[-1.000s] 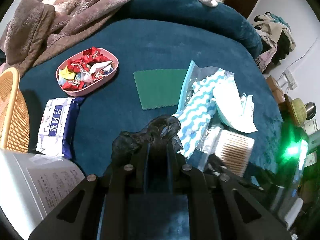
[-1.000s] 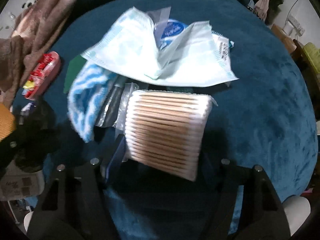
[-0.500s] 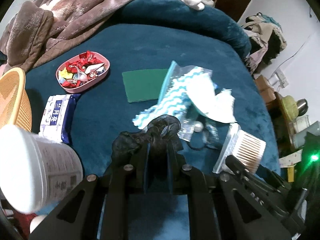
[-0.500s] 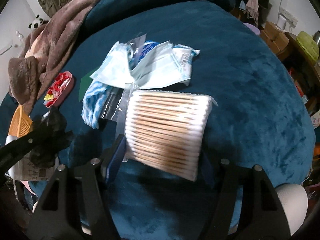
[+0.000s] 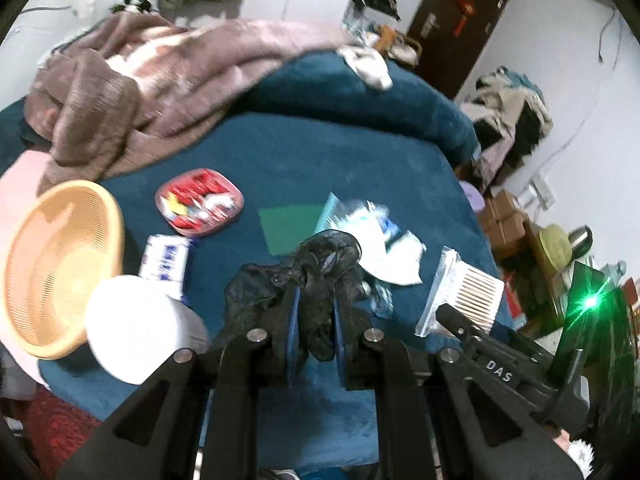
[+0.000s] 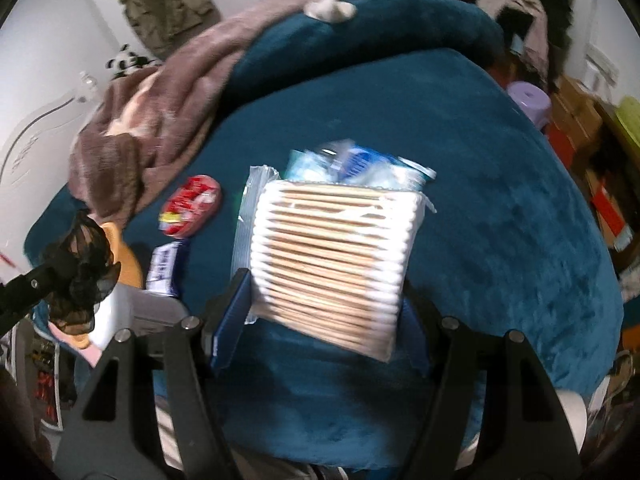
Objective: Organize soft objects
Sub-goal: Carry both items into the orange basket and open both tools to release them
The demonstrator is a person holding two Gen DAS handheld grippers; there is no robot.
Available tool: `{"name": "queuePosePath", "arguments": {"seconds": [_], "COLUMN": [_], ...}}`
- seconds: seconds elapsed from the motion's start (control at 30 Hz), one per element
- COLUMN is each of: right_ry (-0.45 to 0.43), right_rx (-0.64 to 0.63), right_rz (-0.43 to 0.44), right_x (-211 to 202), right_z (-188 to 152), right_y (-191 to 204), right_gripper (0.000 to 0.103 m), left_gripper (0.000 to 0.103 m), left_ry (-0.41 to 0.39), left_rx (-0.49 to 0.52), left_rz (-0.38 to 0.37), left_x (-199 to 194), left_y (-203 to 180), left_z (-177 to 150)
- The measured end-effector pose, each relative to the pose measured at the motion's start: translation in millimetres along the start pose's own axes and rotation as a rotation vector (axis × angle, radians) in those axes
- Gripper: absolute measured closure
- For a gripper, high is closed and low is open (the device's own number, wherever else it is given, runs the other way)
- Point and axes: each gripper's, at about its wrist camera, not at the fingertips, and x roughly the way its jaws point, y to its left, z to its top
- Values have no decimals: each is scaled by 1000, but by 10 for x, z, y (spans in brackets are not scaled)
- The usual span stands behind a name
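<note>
While blur smears the bedding, left jaws pinch black mesh fabric [image 5: 316, 276], right jaws clamp the cotton-swab pack [image 6: 332, 256].

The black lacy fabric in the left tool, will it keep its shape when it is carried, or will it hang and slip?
The black lacy fabric is probably floppy: it bunches and droops around the left tool. It looks thin and see-through, so likely very light. A loose end could snag or trail when set down.
</note>
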Motion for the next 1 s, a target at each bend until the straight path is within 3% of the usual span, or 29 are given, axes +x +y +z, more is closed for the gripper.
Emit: {"name": "queuePosePath", "arguments": {"seconds": [0.33, 0.77, 1.0], "right_ry": [60, 206, 332], "right_rx": [-171, -409, -433], "right_rz": [130, 286, 344], "right_x": [209, 741, 1176], "right_z": [139, -1, -143], "right_y": [1135, 2809, 3314], "right_gripper": [34, 34, 33], "left_gripper": [89, 89, 89], "left_ry": [-120, -111, -51], "left_rx": [-97, -316, -386], "left_rz": [132, 287, 344], "left_x": [-632, -713, -543], "left_y": [968, 2674, 3375], "left_z": [225, 220, 254]}}
